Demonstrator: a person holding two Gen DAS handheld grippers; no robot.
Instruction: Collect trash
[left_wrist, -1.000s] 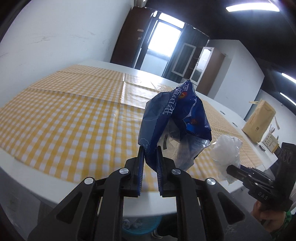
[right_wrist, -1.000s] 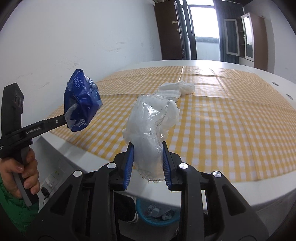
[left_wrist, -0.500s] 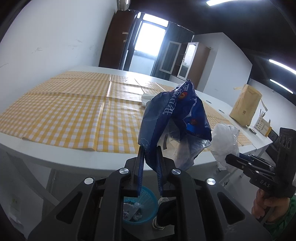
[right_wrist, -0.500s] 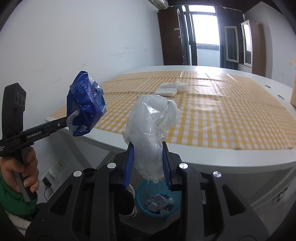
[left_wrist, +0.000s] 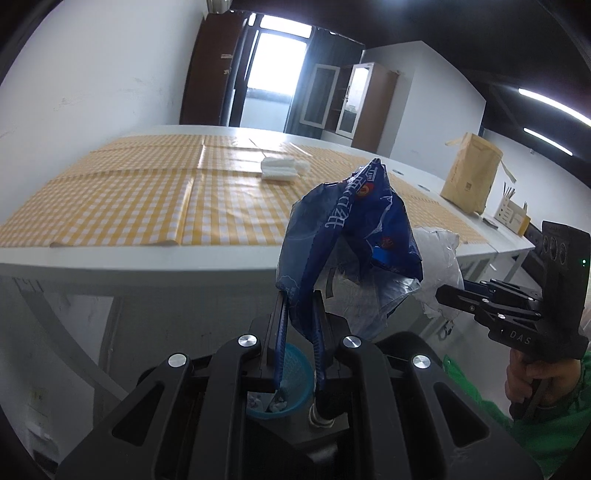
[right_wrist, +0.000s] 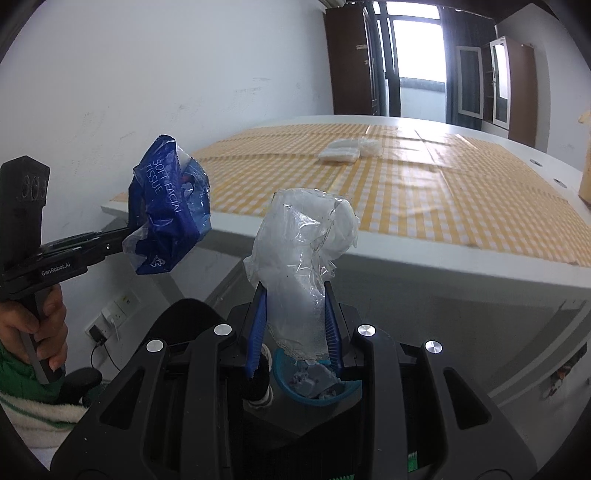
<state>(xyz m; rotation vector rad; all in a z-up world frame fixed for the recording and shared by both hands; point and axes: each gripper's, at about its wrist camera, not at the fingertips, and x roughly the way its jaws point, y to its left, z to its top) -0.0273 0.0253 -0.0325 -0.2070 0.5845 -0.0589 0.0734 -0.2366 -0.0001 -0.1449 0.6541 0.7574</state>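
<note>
A blue tissue wrapper (left_wrist: 347, 236) is pinched tight in the left gripper (left_wrist: 300, 343). A clear plastic bag (right_wrist: 301, 258) is squeezed in the right gripper (right_wrist: 295, 328). Both are held in the air above a blue trash basket (right_wrist: 317, 387) on the floor. Farther off, white tissues (left_wrist: 279, 168) are left on the checked tablecloth (left_wrist: 129, 199).

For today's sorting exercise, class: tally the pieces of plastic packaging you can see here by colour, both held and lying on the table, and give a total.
Blue: 1, the tissue wrapper held in the left gripper.
Clear or white: 2, the crumpled bag in the right gripper and the white pack lying on the checked tablecloth.
Total: 3
</note>
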